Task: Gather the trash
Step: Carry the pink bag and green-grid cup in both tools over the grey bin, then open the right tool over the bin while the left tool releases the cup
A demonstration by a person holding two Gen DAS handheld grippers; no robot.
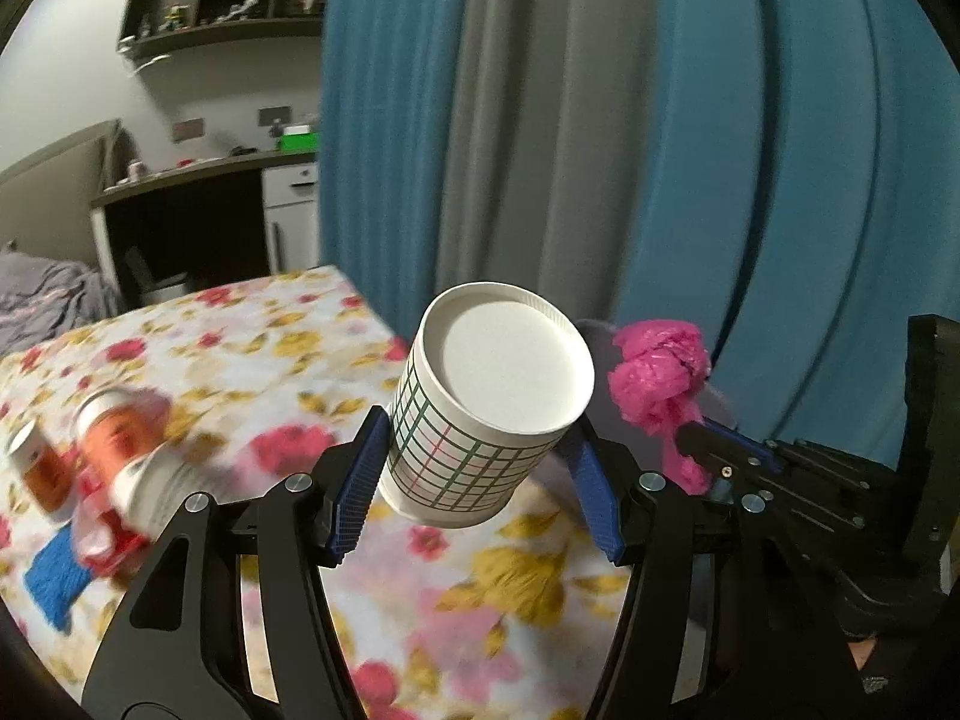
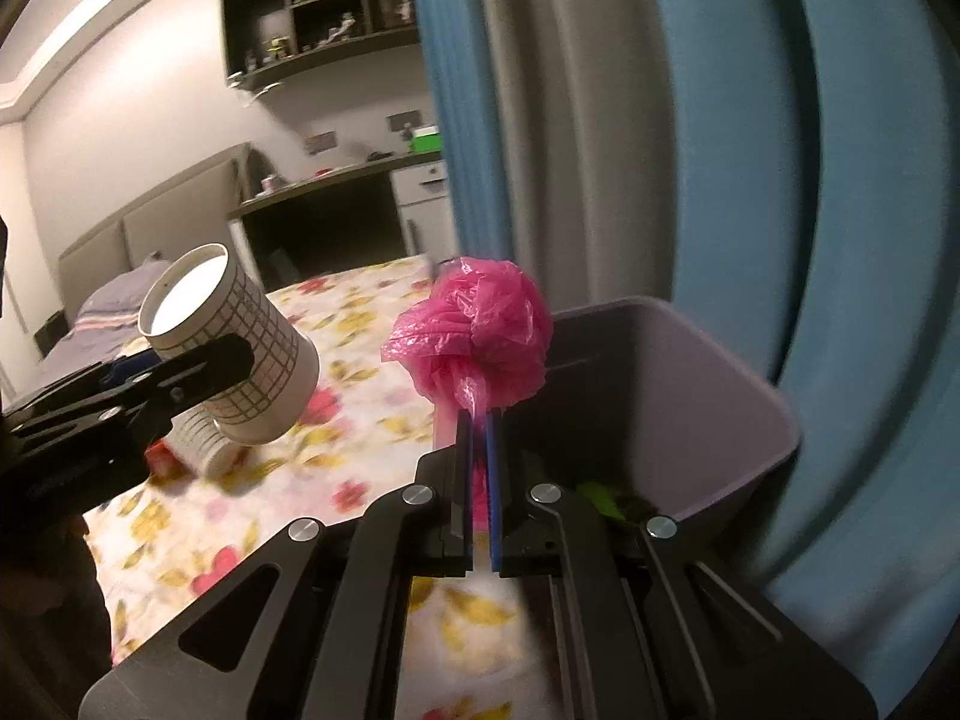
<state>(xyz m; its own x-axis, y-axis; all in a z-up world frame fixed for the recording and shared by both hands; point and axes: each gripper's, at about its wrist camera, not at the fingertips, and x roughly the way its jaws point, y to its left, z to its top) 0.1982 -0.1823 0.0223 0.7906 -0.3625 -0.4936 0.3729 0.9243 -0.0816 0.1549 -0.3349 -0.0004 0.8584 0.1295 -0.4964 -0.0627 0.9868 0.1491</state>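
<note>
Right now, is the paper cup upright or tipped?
Tipped. The left hand-held gripper holds the paper cup above the floral table, its flat white base tilted toward the camera and its mouth facing away.

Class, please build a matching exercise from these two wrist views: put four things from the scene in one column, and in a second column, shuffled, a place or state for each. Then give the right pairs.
Things
1. paper cup
2. pink plastic bag
3. bin
4. orange-labelled bottles

Places or states
A. lying on the floral tablecloth
B. pinched as a crumpled ball in the right gripper
C. clamped tilted in the left gripper, bottom toward the camera
D. standing open beside the table, in front of the blue curtain

Pairs: 1-C, 2-B, 3-D, 4-A
</note>
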